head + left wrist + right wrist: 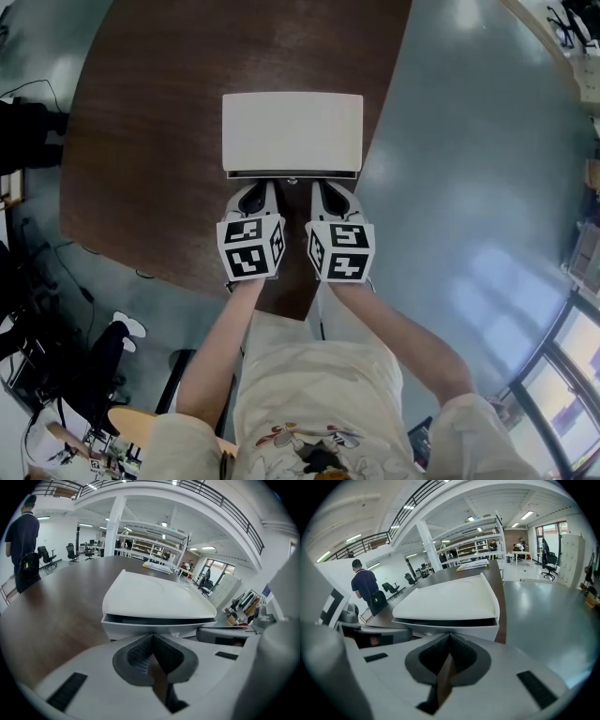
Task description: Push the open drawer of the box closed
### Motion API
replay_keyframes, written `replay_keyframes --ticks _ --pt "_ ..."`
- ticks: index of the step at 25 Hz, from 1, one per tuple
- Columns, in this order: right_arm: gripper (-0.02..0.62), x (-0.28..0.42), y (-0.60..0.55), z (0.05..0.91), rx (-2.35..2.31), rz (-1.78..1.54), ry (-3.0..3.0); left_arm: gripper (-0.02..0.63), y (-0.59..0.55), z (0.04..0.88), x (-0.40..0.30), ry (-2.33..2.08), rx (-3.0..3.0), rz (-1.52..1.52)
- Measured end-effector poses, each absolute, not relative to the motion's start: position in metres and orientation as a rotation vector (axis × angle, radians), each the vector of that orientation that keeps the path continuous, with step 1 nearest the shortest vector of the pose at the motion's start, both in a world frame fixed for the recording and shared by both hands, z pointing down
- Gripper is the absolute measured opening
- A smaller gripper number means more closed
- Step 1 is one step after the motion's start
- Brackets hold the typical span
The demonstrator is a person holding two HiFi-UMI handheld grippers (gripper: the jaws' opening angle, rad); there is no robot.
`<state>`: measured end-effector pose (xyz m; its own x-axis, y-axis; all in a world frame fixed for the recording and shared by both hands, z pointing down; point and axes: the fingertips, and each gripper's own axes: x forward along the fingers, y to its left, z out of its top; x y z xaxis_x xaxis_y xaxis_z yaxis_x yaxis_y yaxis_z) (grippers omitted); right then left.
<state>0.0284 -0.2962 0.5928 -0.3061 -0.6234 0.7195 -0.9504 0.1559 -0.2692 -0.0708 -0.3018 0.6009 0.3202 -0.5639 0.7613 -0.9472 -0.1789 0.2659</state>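
Note:
A white box (292, 132) lies on the dark wooden table (150, 141). Its drawer (292, 174) sticks out a little at the near side, with a dark gap under the lid, also seen as the drawer front (140, 626) in the left gripper view and the drawer front (454, 629) in the right gripper view. My left gripper (262, 190) and right gripper (322, 190) sit side by side just in front of the drawer, tips at or almost at its face. Both are shut with nothing held: left gripper (152, 635), right gripper (450, 634).
The table's near edge (281, 309) lies just behind my grippers, with grey floor (459, 169) to the right. A person in dark clothes (23, 541) stands beside the table at the far left. Chairs and shelving stand far off.

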Motion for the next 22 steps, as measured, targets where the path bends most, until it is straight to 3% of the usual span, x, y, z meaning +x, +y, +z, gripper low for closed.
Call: replay_keyframes --ticks 22 --pt "0.006 0.000 -0.312 0.601 1.476 0.932 -2.012 0.005 -0.305 0.606 -0.100 -1.353 1.844 0.656"
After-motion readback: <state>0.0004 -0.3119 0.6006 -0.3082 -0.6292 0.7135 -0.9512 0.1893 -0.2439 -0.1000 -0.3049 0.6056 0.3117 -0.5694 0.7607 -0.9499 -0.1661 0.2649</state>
